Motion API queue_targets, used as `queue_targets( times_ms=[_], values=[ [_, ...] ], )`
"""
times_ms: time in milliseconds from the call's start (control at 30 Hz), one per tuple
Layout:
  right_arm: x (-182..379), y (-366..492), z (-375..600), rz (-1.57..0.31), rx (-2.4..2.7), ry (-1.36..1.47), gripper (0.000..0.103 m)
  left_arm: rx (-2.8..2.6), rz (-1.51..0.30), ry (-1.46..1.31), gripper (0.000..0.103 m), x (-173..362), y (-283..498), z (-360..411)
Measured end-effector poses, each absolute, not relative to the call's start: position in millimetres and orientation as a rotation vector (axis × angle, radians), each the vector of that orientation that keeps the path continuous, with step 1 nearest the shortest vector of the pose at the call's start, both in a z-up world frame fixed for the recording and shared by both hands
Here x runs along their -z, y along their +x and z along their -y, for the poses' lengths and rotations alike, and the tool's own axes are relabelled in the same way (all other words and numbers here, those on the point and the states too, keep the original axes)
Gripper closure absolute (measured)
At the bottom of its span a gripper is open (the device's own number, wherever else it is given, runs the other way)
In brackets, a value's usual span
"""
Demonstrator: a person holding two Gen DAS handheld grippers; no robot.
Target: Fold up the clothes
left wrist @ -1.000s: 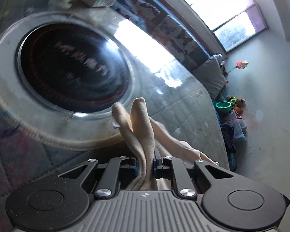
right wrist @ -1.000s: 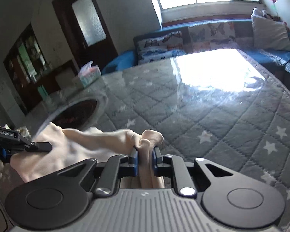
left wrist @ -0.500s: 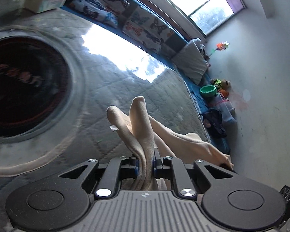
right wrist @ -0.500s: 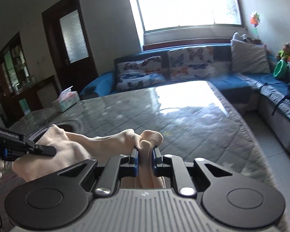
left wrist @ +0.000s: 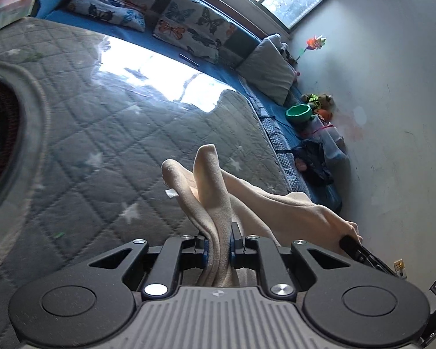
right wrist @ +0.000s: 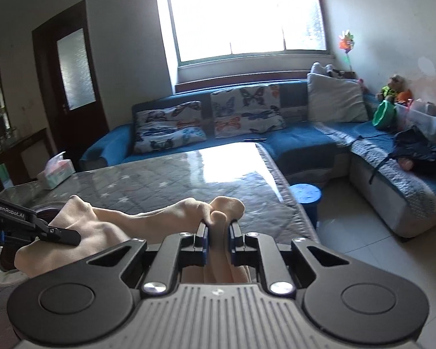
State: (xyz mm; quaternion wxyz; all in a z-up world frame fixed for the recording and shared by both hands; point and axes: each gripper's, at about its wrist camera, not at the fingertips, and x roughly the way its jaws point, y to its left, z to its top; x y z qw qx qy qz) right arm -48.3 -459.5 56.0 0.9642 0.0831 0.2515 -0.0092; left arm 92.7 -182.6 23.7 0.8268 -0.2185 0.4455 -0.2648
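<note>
Hanging between the two tools, a cream garment (left wrist: 247, 200) is stretched above the grey quilted table cover (left wrist: 107, 133). The left gripper (left wrist: 218, 240) has its jaws pinched narrow on a bunched fold of the cloth, which sticks up past the pads toward twelve o'clock. The right gripper (right wrist: 218, 229) is clamped the same way on another bunched edge (right wrist: 218, 206); from its own camera, the left tool shows at nine o'clock, biting the far end of the fabric.

From the right wrist view, a tissue box (right wrist: 56, 173) sits on the table at about ten o'clock. A blue sofa (right wrist: 299, 142) wraps round the far side at twelve, carrying butterfly-print cushions (right wrist: 244, 110) and a plain grey pillow (right wrist: 334, 99). A blue stool (right wrist: 305, 196) stands just beside the table's corner at two o'clock. Toward three o'clock the sofa holds a green bowl (right wrist: 382, 115), a dark bag (right wrist: 418, 148) and soft toys (right wrist: 395, 88). A pinwheel (right wrist: 346, 42) stands by the window (right wrist: 241, 14).

A large round dark opening (left wrist: 0, 133) in the table shows at nine o'clock in the left wrist view.
</note>
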Motion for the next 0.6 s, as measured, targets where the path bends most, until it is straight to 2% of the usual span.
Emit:
queue_targets(
  times_ms=[600],
  values=[
    [-31.8,-34.2,500.0,-0.566,0.134,0.169,0.091,0.592,-1.014,-0.393,0.089,-8.8,105.8,238.4]
  ],
)
